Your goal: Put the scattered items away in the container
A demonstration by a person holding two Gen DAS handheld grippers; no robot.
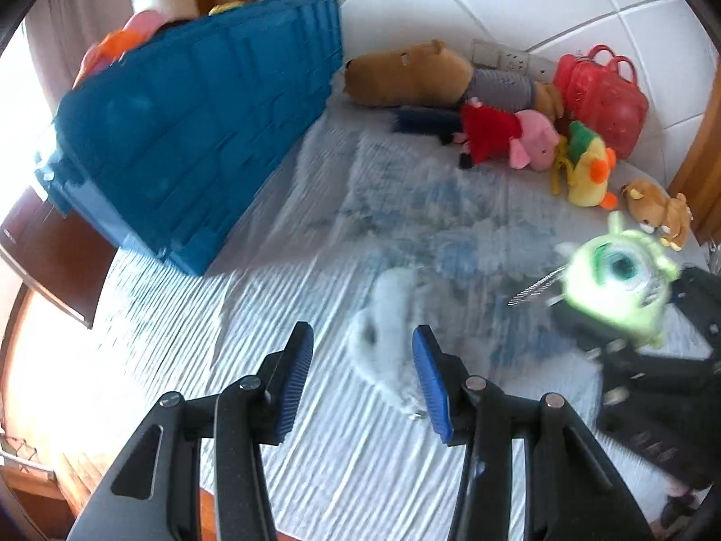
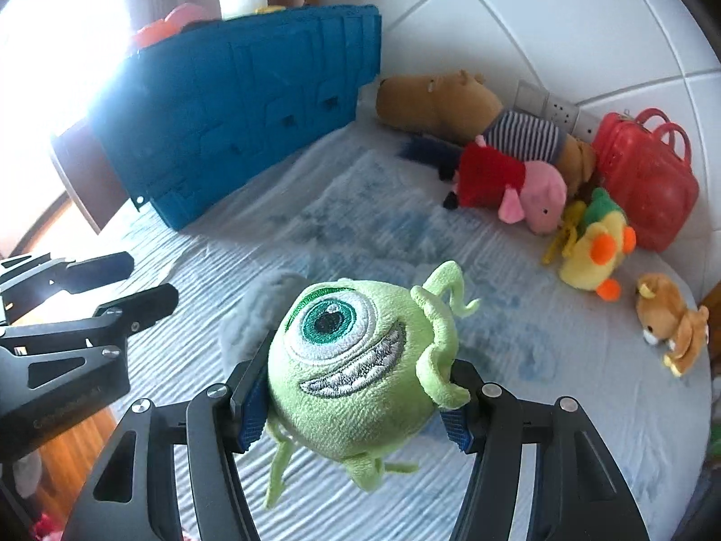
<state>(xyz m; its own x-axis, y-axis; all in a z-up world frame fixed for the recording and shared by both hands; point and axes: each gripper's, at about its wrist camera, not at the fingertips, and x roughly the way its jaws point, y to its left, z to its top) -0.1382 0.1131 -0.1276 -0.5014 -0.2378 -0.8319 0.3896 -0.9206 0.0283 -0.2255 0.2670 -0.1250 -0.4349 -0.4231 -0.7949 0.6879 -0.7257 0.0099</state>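
Right gripper (image 2: 356, 410): my fingers are clamped on the green one-eyed monster plush (image 2: 356, 369), pads pressing its two sides, with the toy lifted clear of the bedspread (image 2: 563, 451).
Left gripper (image 1: 362, 378): fingers spread apart, nothing between them; a pale grey plush (image 1: 387, 338) lies on the cover just ahead of the tips.
Container: the blue plastic crate (image 2: 252, 103) sits ahead and to the left of my right tool, well apart, its side wall facing me; an orange and pink toy (image 2: 169, 22) shows over its rim.
Left to tidy: ahead to the right, against the wall, the capybara plush (image 2: 446, 103), pink pig plush in a red dress (image 2: 509, 185), yellow duck plush (image 2: 595, 248), small brown bear (image 2: 671, 320) and red handbag (image 2: 644, 180).
Risk, grip: the monster is round and soft, held across its width only; I judge a fast swing could let it squeeze out and drop short.
Risk, rim: the crate wall is tall from here; carrying too low would knock the toy against it.
Risk, limbs: the dangling arms and legs may catch the rim on release.
Risk, left tool: it sits between my right tool and the crate; the paths could cross.
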